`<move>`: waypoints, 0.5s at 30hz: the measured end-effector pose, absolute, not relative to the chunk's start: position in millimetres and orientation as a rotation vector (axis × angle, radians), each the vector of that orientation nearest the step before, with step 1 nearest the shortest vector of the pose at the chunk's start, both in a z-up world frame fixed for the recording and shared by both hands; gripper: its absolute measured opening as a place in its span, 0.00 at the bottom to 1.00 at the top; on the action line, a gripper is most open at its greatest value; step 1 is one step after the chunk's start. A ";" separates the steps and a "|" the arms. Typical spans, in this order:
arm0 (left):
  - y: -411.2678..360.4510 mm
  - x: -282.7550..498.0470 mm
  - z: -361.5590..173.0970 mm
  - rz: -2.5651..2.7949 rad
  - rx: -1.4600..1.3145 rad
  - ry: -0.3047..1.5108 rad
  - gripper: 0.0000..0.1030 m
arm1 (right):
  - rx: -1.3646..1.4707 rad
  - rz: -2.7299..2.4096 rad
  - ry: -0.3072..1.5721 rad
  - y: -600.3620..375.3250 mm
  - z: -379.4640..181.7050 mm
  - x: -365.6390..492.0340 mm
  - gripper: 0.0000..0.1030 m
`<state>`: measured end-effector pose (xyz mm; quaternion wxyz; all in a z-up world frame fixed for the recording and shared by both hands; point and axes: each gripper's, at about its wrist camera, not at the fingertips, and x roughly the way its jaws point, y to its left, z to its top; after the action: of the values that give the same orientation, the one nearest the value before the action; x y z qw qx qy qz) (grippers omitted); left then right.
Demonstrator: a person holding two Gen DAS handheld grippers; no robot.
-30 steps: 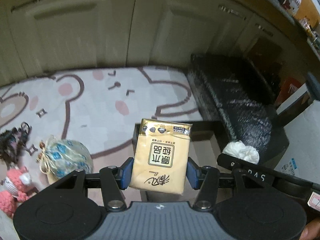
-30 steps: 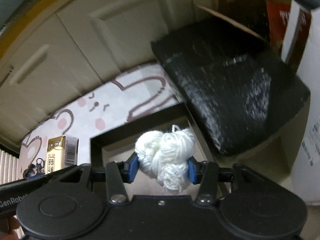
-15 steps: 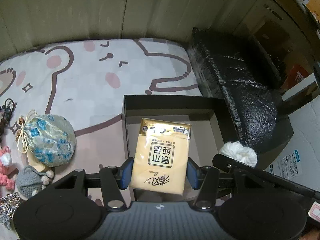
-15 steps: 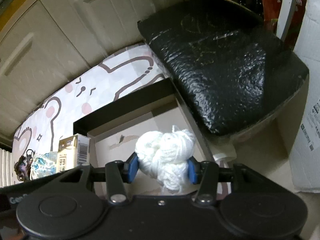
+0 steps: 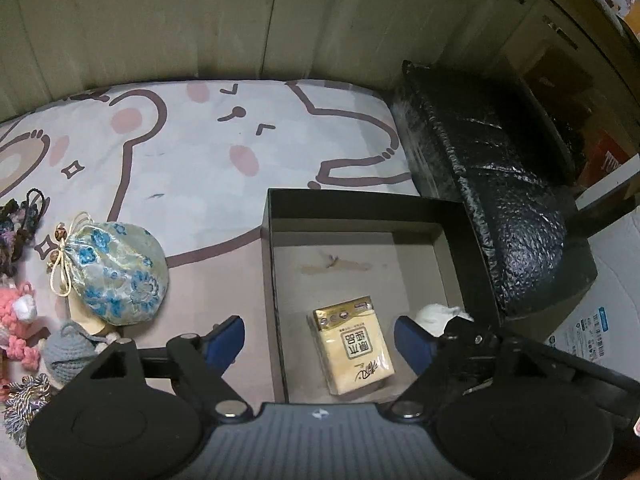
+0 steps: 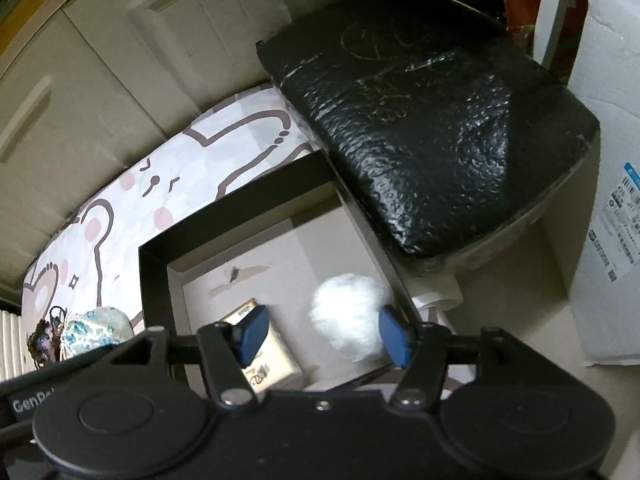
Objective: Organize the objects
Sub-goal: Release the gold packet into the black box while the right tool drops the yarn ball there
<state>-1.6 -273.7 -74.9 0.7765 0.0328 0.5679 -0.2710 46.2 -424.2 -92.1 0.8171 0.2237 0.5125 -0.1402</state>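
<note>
A black open box [image 5: 276, 276] [image 6: 154, 276] sits on the printed mat. A gold tissue pack [image 5: 352, 344] [image 6: 276, 360] lies flat on the box floor, free of any pad. My left gripper [image 5: 320, 338] hangs above it, its jaws opening wide with only air between them. A white yarn ball [image 6: 348, 322] [image 5: 438, 314] is blurred near the box's right wall. My right gripper [image 6: 324, 334] is over it with its jaws opening; the left pad stands clear of the ball, and the right pad overlaps its edge in the picture.
A black bubble-wrap parcel [image 5: 500, 200] [image 6: 420, 120] lies right of the box. A blue-flowered drawstring pouch [image 5: 116, 272], a grey knitted piece [image 5: 68, 350], a pink knitted toy [image 5: 18, 328] and a tassel [image 5: 24, 400] lie left on the mat. White cartons [image 6: 608, 200] stand at the right.
Both grippers went from shut to opening. The tissue pack dropped from the left pads onto the box floor. The yarn ball left the right pads and sank toward the box's right side.
</note>
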 end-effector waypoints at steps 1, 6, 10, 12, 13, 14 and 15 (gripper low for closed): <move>-273.5 -1.7 -74.2 -0.586 0.072 1.228 0.80 | 0.477 -0.300 1.090 -423.8 -91.3 45.4 0.60; -270.0 -4.2 -68.5 -0.586 0.083 1.215 0.84 | 0.476 -0.301 1.081 -422.6 -86.8 41.2 0.62; -264.0 -6.4 -63.8 -0.562 0.093 1.189 0.89 | 0.466 -0.291 1.054 -420.7 -80.1 35.8 0.64; -260.2 -7.2 -60.9 -0.550 0.099 1.173 0.92 | 0.445 -0.293 1.036 -419.4 -74.3 32.7 0.67; -258.2 -7.7 -59.0 -0.545 0.105 1.161 0.93 | 0.436 -0.297 1.027 -418.8 -71.6 31.1 0.68; -256.4 -7.8 -57.3 -0.537 0.106 1.152 0.94 | 0.428 -0.299 1.020 -418.0 -68.8 29.7 0.69; -253.9 -8.0 -55.1 -0.532 0.109 1.141 0.95 | 0.423 -0.302 1.014 -417.7 -66.7 28.4 0.70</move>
<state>-8.0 -253.9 -55.1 0.8068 0.0509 0.5334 -0.2488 28.4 -417.7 -66.7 0.8420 0.2003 0.4802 -0.1429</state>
